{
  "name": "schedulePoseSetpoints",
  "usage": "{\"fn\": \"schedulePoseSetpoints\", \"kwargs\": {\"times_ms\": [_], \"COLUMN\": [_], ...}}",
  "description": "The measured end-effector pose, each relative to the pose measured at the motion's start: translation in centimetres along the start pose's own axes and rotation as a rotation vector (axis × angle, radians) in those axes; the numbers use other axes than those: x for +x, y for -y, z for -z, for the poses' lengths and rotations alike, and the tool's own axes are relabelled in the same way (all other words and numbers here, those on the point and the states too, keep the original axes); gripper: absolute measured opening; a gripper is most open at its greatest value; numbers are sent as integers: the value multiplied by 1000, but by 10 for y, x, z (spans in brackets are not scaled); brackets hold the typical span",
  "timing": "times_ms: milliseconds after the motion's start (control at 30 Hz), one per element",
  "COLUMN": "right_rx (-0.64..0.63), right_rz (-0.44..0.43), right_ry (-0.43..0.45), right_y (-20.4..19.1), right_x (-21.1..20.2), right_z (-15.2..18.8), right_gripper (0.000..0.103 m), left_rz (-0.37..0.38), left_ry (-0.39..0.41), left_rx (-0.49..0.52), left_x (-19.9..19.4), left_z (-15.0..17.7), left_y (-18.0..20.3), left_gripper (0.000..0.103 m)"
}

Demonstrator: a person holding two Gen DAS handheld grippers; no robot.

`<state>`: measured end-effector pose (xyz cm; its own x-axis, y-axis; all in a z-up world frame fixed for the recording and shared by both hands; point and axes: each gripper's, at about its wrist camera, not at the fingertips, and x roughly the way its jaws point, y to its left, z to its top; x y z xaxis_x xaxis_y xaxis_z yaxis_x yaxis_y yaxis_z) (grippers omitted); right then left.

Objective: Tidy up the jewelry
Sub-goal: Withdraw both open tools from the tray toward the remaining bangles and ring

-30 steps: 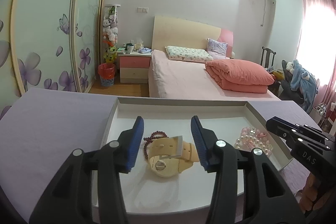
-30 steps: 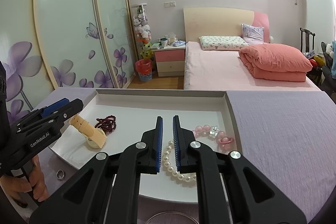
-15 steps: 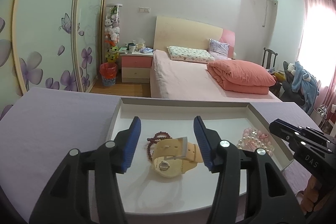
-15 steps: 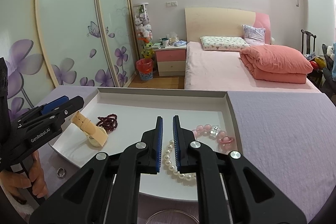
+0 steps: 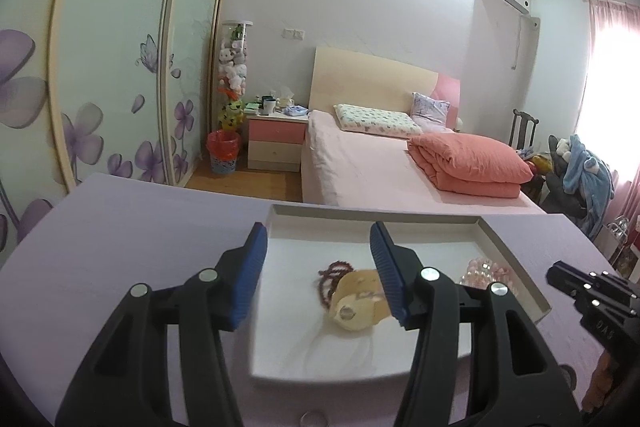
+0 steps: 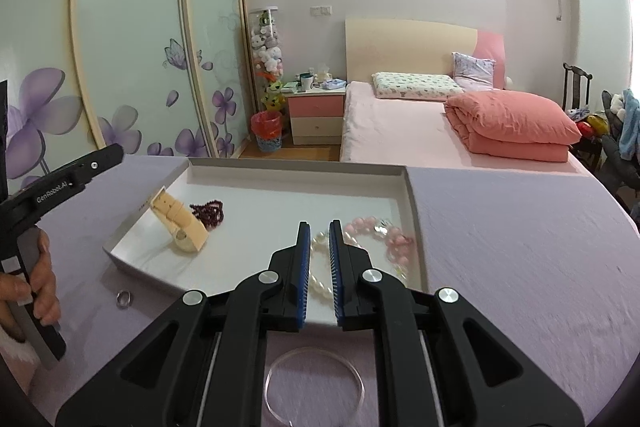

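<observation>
— What is carrying everything here?

— A table under a lilac cloth (image 6: 520, 247) is taking up the whole foreground.

— And what is lying directly on it?

— A shallow white tray (image 6: 296, 173) is sitting on the cloth, reaching toward the far edge. Just beside the tray's near left corner a small metal ring (image 6: 123, 297) is resting on the cloth. A clear bangle (image 6: 314, 385) is lying flat just in front of the tray's near side.

Left claw (image 6: 80, 171) body, right wrist view: "GenRobot.AI". Right claw (image 5: 592, 291) body, left wrist view: "DAS".
</observation>
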<state>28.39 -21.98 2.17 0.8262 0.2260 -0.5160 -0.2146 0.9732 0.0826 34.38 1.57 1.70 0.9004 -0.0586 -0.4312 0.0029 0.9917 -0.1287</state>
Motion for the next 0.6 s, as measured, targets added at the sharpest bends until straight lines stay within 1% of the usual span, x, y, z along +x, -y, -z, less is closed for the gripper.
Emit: {"fn": "schedulePoseSetpoints", "kwargs": {"times_ms": [133,200,233,267,433,533,600], "right_rx": [10,19,21,22,25,29,27], "right_rz": [13,17,18,19,27,28,35], "right_ry": [-8,-9,-8,-8,-25,-52,-85], "right_y": [6,10,10,11,12,13,13], "right_x": [-14,-22,-28,-32,-57,-70,-74], "right_z": [6,12,16,19,42,60,73], "right_gripper": [12,19,28,32,35,38,41], "left_rz": [-9,-7,-6,-6,6,15,17], "left_ry": [-3,-6,-7,-5,7,4,3], "left_rx": [9,8,8,9,13,10,8], "left_x": [-18,-27,-34,-40,-77,-96,-107], "left_z": [8,13,17,21,40,54,64], "left_y": [-5,-8,-10,-10,-15,-18,-20], "left_gripper": [54,56,57,59,65,68,72]}}
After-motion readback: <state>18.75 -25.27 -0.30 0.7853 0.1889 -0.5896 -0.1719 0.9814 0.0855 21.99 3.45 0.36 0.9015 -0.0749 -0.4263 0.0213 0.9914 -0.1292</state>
